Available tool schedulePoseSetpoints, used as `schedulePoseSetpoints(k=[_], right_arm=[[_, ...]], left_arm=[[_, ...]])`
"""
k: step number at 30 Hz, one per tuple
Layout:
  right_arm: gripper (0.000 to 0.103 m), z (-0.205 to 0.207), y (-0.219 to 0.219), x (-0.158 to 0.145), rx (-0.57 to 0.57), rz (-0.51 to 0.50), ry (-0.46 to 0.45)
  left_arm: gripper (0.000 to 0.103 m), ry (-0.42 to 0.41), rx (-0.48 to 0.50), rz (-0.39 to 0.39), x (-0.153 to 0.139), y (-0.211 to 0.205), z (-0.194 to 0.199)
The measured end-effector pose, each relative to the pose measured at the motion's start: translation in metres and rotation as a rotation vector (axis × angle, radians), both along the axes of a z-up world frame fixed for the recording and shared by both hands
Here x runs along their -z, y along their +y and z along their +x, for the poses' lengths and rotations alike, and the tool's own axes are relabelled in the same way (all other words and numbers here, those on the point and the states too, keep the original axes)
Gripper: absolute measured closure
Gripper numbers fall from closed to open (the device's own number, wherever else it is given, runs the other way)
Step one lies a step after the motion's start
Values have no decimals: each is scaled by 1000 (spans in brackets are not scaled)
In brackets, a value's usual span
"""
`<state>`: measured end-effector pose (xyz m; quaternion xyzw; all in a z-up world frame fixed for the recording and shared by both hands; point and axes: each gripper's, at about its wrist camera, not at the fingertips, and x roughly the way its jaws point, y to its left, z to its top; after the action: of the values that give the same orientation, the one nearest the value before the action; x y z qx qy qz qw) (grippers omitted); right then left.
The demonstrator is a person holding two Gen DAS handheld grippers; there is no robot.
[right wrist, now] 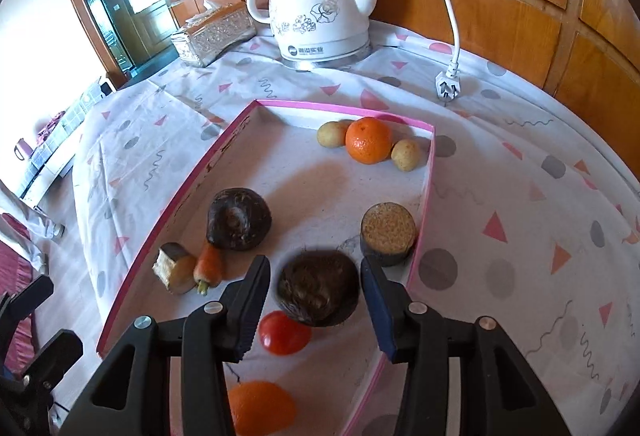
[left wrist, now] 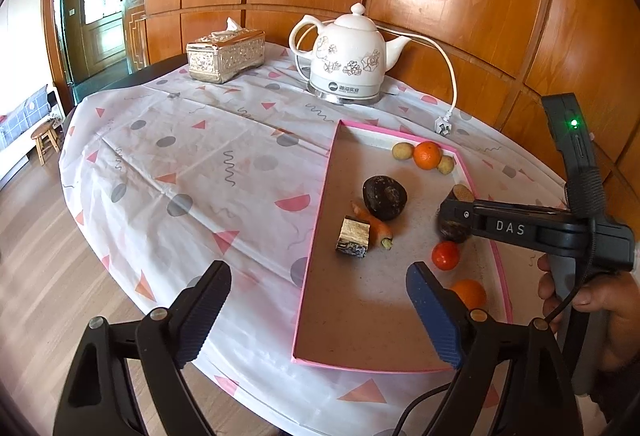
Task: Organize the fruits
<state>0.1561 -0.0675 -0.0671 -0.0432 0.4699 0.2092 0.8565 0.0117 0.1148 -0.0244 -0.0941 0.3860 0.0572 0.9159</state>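
We see a pink-rimmed tray [right wrist: 424, 196] lying on a table under a patterned cloth [left wrist: 180, 156], with the produce scattered inside it. At the tray's far right corner an orange [right wrist: 368, 140] sits between two small yellowish fruits [right wrist: 332, 133], touching both. Near the middle lies a dark round root [right wrist: 239, 219], and just on its near side a short carrot [right wrist: 210, 266] touches a cut pale chunk [right wrist: 175, 268]. By the right wall stands a cut dark cylinder [right wrist: 388, 232].

The right gripper [right wrist: 316, 300] hangs over the tray's near right part; its jaws stand moderately apart on either side of a hairy dark root [right wrist: 318, 288], and we cannot make out the pads pressing on it. Just nearer lies a red tomato [right wrist: 284, 332], and nearer again a second orange [right wrist: 260, 406] (partly hidden by the gripper body).

The left gripper [left wrist: 316, 316] stands wide, nothing between its fingers, above the tray's near left edge. A hand [left wrist: 592, 300] grasps the right gripper's handle.

Far back stand a white kettle [left wrist: 348, 56], its unplugged cord [left wrist: 444, 124] and a silver tissue box [left wrist: 226, 54].
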Motion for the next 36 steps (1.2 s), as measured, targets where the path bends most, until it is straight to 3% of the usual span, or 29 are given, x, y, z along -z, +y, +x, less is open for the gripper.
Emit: schedulePoseSetpoints(k=[2,3,11,26,36], right_arm=[[36,-1,-1,-2,2,15,-7],[35,-1,-2,-3,3,19,-12],[35,-35,-17,-16,49,6,-86],[35,-140,-57,-17,292,-96,-236],[35,-159,-64,-24,360,-141,-294]], left_arm=[[12,3,-3,-2,1,0,1],[12,3,-3,-3,1,-1,2],[7,-22,8,11,-6,-7,-1],[0,-100,74,55,-26,-40,-25],[0,-110,79,94,-35,-54,-32]])
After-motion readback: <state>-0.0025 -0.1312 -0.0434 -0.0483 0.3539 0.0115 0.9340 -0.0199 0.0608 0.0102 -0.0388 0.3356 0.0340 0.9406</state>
